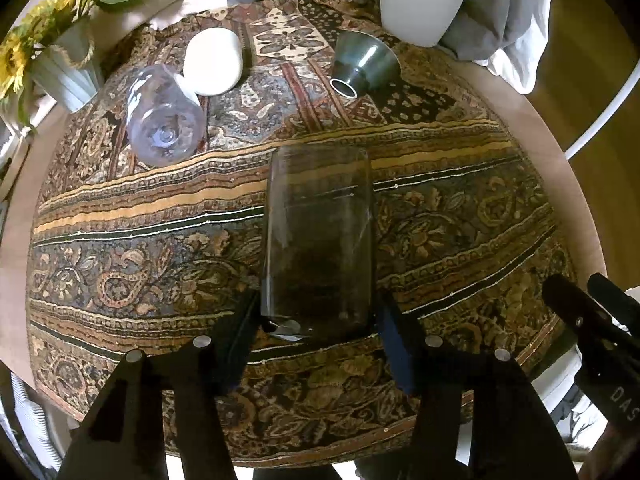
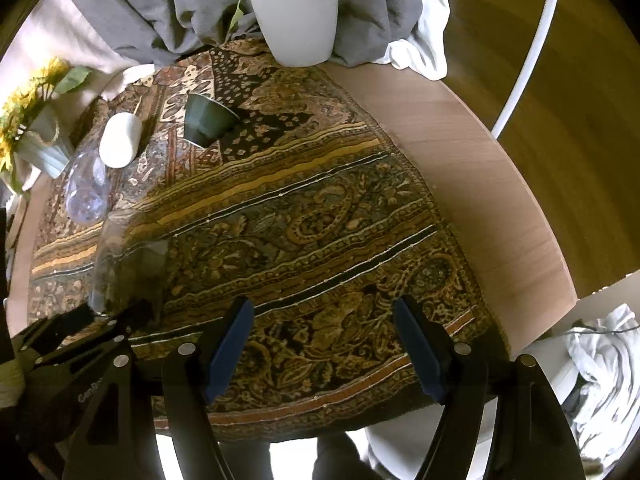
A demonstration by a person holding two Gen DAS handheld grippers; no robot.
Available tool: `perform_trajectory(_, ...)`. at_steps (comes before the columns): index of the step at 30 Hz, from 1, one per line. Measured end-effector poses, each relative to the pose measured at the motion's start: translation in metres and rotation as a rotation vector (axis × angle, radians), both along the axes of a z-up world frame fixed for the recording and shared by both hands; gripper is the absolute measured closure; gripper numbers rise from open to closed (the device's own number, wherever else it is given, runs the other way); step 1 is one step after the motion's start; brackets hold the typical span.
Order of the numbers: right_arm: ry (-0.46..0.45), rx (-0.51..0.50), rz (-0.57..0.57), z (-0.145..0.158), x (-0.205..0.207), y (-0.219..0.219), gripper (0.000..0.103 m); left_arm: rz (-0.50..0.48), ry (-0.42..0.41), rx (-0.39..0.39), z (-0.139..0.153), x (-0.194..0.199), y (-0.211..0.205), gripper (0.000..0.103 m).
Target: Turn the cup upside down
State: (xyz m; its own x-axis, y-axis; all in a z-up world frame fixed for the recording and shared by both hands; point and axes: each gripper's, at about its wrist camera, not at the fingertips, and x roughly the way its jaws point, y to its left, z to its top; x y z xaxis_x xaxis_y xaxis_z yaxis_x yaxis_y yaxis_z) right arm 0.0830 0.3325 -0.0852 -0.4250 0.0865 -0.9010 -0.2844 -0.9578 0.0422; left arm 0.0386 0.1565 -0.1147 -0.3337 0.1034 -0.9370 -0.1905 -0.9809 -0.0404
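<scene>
While left tongs (image 1: 316, 320) clamp the smoky glass (image 1: 320, 240) | right tongs (image 2: 324, 344) spread, hovering over cloth (image 2: 320, 220)

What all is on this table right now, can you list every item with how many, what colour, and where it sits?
glass tumbler: one, clear smoky, centre of cloth, between left gripper's fingers
plastic cup: one, clear, far left, tilted
white cup: one, white, behind plastic cup
green cup: one, dark green, far centre, base up
plant pot: one, white, far right
sunflower vase: one, white with yellow flowers, far left
tablecloth: one, brown patterned, over round table
grey fabric: behind table
left gripper: black, around tumbler's near end
right gripper: black, open, holding nothing
</scene>
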Motion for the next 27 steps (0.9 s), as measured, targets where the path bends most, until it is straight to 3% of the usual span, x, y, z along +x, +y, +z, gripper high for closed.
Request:
perform_trajectory(16,0.057,-0.049,0.057,0.022,-0.014,-0.011,0.030,0.033,0.054,0.001,0.044,-0.001,-0.008,0.047)
perform_trajectory(27,0.082,-0.036,0.062,0.031,-0.031,-0.008,0.030,0.044,0.079,0.004,0.047,-0.029,-0.004,0.047)
